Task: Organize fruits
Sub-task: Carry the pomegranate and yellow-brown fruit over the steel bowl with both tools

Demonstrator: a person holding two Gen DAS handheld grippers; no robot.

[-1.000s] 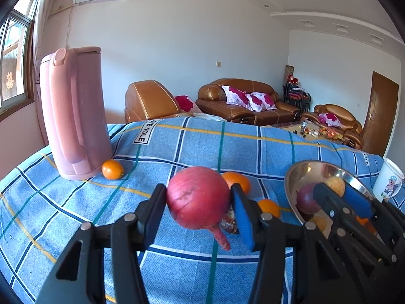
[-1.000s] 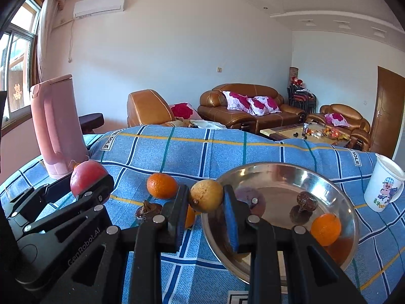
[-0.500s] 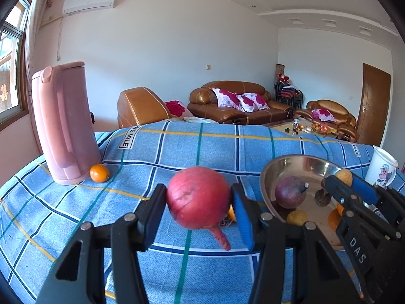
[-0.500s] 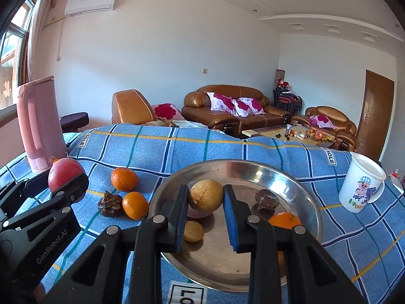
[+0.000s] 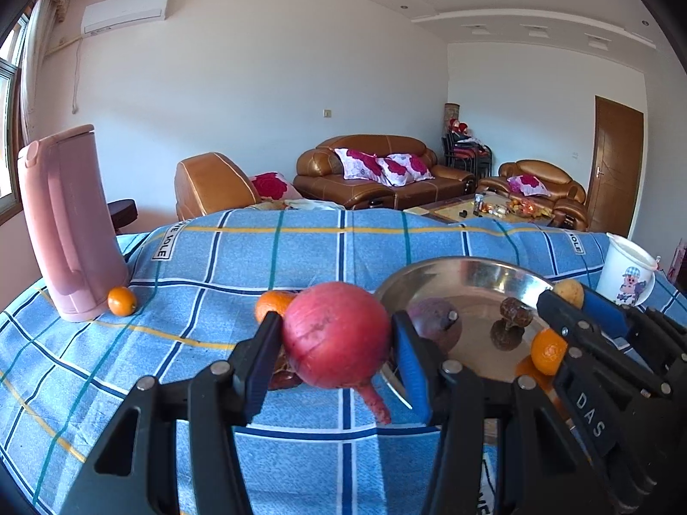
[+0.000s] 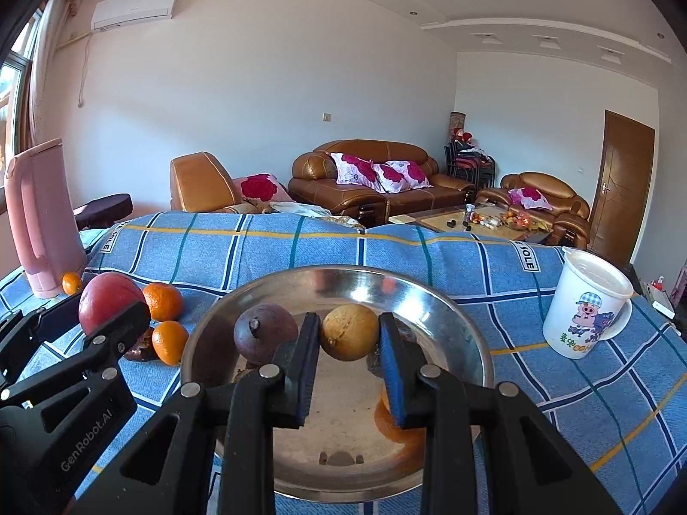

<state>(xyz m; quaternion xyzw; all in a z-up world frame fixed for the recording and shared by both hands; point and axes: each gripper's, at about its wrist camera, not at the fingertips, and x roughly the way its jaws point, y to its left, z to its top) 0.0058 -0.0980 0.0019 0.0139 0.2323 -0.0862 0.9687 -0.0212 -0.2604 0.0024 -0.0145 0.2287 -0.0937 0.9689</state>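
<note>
Between the left gripper's (image 5: 337,349) pads sits a clamped red onion (image 5: 336,339); right gripper (image 6: 348,341), above the steel bowl (image 6: 451,313), grips a yellow-brown fruit (image 6: 350,331).

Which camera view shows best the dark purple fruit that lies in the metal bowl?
The right wrist view: the purple fruit sits near and almost whole in the metal bowl. In the left wrist view it is smaller and partly hidden behind the left tool's finger.

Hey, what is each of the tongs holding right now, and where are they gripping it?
Left tongs pinch the red pomegranate across its sides; right tongs pinch the yellow-brown fruit across its sides.
</note>
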